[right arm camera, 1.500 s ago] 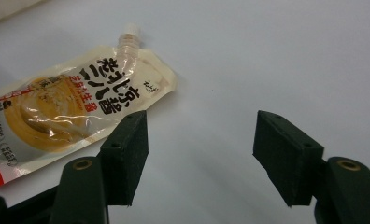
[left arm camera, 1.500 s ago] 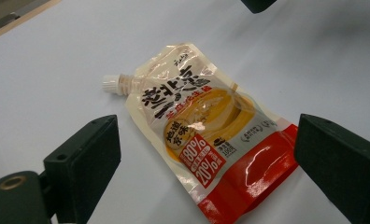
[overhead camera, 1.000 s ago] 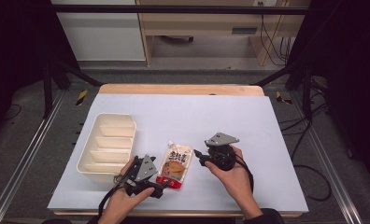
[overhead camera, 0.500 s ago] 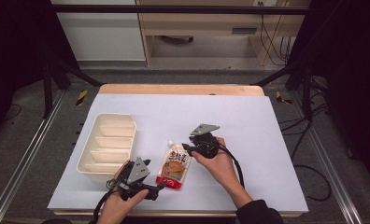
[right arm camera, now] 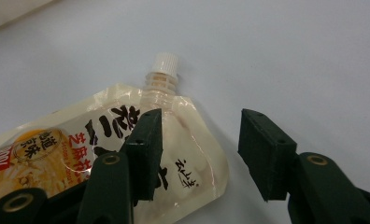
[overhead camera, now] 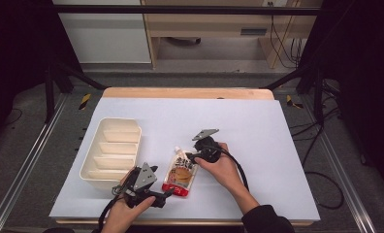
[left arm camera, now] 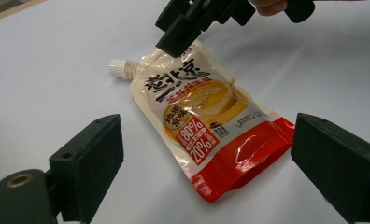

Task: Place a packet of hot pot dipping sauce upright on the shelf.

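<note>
A spouted sauce pouch (overhead camera: 180, 174) with a red bottom and a white cap (right arm camera: 164, 63) lies flat on the white table sheet. My right gripper (overhead camera: 191, 156) hovers at its spout end, open. Its jaws have just been opening, and the pouch's upper corner (right arm camera: 192, 158) lies between them, with the left one over the print and no pad pressing. My left gripper (overhead camera: 165, 195) rests by the pouch's red end, its jaws spread wide in the left gripper view (left arm camera: 206, 140) with the pouch (left arm camera: 206, 107) ahead of them, untouched. The right gripper (left arm camera: 178, 39) also appears there, above the spout.
A cream tray (overhead camera: 89, 172) with several compartments sits left of the pouch, close to my left hand. A wooden strip (overhead camera: 185, 92) edges the far side of the table. Metal frame rails and cables run along both sides.
My right gripper has moved left and lower, from beside the pouch to its spout end. The left gripper and the pouch have stayed put.
</note>
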`<action>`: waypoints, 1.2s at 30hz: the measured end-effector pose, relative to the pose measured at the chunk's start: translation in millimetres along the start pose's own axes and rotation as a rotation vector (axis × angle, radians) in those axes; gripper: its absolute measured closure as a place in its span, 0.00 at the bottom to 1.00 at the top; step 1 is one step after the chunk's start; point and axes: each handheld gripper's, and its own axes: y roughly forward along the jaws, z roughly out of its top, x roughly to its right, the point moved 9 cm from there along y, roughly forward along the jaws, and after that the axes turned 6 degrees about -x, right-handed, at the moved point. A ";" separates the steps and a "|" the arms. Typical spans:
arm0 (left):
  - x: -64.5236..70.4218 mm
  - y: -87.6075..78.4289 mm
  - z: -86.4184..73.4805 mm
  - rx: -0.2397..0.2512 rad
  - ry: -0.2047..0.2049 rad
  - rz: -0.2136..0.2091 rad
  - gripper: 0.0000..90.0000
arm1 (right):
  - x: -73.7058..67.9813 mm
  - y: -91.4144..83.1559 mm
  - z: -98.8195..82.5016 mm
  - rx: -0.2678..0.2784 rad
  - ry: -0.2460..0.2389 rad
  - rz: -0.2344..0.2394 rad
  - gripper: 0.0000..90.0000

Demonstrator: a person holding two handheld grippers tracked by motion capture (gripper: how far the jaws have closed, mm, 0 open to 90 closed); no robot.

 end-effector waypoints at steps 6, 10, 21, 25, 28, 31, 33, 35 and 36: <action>0.2 1.2 -0.4 -0.004 0.002 -0.005 0.10 | -2.4 6.3 -3.9 -0.031 -0.005 0.006 0.53; -0.4 0.7 0.0 -0.001 -0.003 -0.004 0.10 | -2.9 7.5 -6.6 -0.047 0.001 0.011 0.55; -3.6 -2.1 1.9 0.022 -0.051 -0.037 0.11 | -29.9 -17.4 0.7 0.021 0.031 0.120 0.63; -2.6 -2.7 2.4 0.022 -0.045 -0.041 0.11 | -39.8 -16.9 -6.7 -0.016 0.029 0.137 0.64; -1.8 -2.3 2.6 0.022 -0.041 -0.046 0.11 | -39.9 -14.1 -10.1 -0.034 0.004 0.083 0.68; -1.3 -2.5 3.1 0.022 -0.038 -0.045 0.11 | -35.9 -9.1 -13.4 -0.054 -0.014 0.030 0.72; -1.1 -2.6 3.2 0.021 -0.030 -0.043 0.11 | -32.4 -7.5 -13.0 -0.047 -0.003 0.008 0.78; -0.9 -2.2 3.0 0.019 -0.027 -0.043 0.11 | -29.6 -7.4 -12.3 -0.034 0.010 0.004 0.86; -0.8 -2.1 2.9 0.019 -0.027 -0.043 0.11 | -28.6 -6.9 -12.1 -0.032 0.010 0.001 0.90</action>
